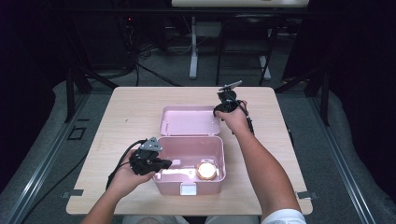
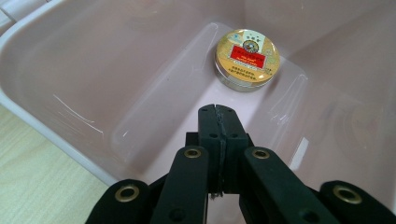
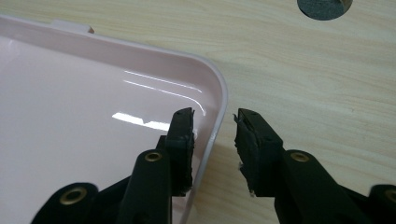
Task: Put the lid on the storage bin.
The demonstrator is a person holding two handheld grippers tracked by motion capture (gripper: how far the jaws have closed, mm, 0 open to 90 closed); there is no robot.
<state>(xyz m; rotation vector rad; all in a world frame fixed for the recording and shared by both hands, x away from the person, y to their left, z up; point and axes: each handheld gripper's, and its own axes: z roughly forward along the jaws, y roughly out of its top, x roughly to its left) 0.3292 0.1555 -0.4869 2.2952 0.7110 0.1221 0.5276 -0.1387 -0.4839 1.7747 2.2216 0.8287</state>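
Note:
A pink plastic box (image 1: 189,184) stands open near the table's front edge, its lid (image 1: 189,120) lying flat behind it. A round gold tin (image 1: 206,171) with a red label rests on the box floor at the right. My left gripper (image 1: 168,163) reaches over the box's left wall; its jaws (image 2: 218,109) are shut with nothing between them, pointing at the tin (image 2: 246,58) from a short way off. My right gripper (image 1: 219,111) is at the lid's far right corner. It (image 3: 214,119) stands open astride the lid's rim (image 3: 219,93), one pad inside, one outside.
The light wooden table (image 1: 130,116) has bare room left and right of the box. A grey round hole (image 3: 322,7) shows in the tabletop past the lid. A white latch (image 1: 188,189) sits on the box's front wall. Desk legs and cables stand on the floor behind.

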